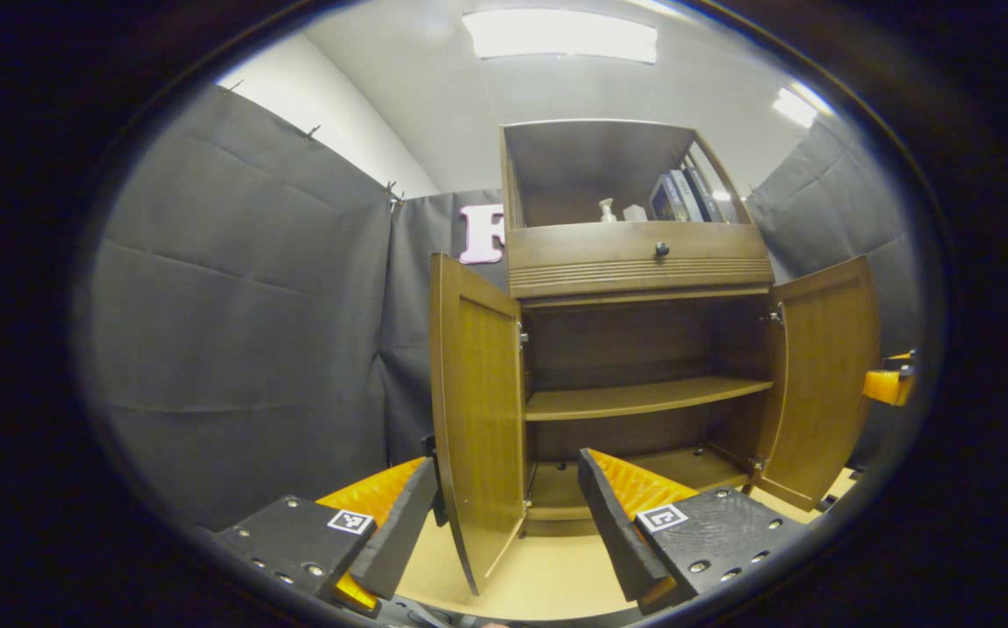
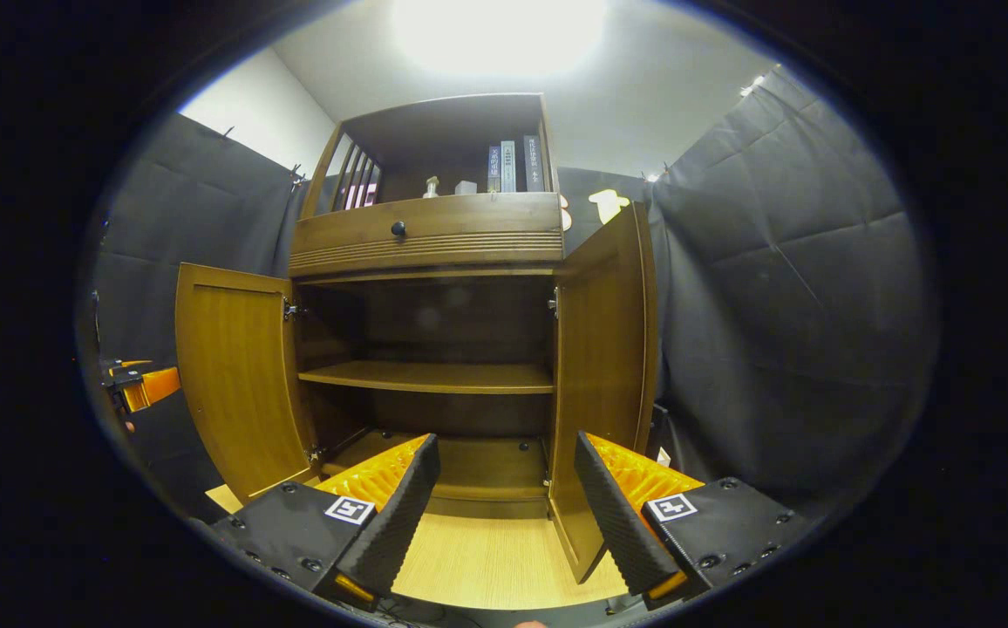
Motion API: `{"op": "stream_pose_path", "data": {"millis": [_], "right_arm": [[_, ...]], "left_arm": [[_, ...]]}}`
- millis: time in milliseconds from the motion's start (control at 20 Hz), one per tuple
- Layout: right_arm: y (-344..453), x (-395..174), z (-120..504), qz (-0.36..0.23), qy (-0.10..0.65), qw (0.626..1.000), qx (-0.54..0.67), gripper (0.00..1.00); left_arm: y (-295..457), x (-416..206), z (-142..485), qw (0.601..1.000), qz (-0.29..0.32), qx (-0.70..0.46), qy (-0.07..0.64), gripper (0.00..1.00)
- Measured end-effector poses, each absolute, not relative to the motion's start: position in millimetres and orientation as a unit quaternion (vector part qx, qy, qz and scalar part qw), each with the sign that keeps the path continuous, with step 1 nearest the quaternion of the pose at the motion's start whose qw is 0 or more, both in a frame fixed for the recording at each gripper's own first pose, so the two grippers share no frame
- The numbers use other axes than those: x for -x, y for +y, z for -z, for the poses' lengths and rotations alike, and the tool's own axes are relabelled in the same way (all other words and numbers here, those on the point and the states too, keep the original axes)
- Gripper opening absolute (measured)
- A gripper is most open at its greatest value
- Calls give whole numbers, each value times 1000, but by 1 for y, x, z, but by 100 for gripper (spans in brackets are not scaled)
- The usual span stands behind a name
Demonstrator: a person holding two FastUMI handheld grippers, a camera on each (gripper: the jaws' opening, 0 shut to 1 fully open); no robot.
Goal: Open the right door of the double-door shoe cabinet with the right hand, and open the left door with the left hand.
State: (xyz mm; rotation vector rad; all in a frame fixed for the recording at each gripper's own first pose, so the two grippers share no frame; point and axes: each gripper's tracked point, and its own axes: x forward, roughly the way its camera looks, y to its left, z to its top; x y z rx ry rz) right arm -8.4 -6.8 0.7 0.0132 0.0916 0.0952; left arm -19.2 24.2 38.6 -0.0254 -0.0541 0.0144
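Doors both swung wide on the shoe cabinet [image 2: 430,235] (shelves bare), left gripper [image 1: 504,523] and right gripper [image 2: 504,515] spread, grasping nothing.

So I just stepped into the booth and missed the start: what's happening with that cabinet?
A person is working the brown wooden double-door shoe cabinet with two handheld grippers. Both doors stand swung open: the left door sits between the open left gripper fingers, the right door between the open right gripper fingers. The inner shelf looks bare.
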Motion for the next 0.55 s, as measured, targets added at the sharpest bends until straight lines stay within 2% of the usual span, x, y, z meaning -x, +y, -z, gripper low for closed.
{"op": "stream_pose_path", "data": {"millis": [250, 300, 550], "right_arm": [[-2, 9, -3, -50, 44, 998, -10, 98], [-2, 9, -3, -50, 44, 998, -8, 92], [2, 11, -6, -50, 41, 998, -8, 92]], "left_arm": [[25, 20, -42, 999, -4, 15, -30, 94], [27, 22, -42, 999, -5, 11, -31, 94], [31, 22, -45, 999, -6, 11, -34, 94]]}}
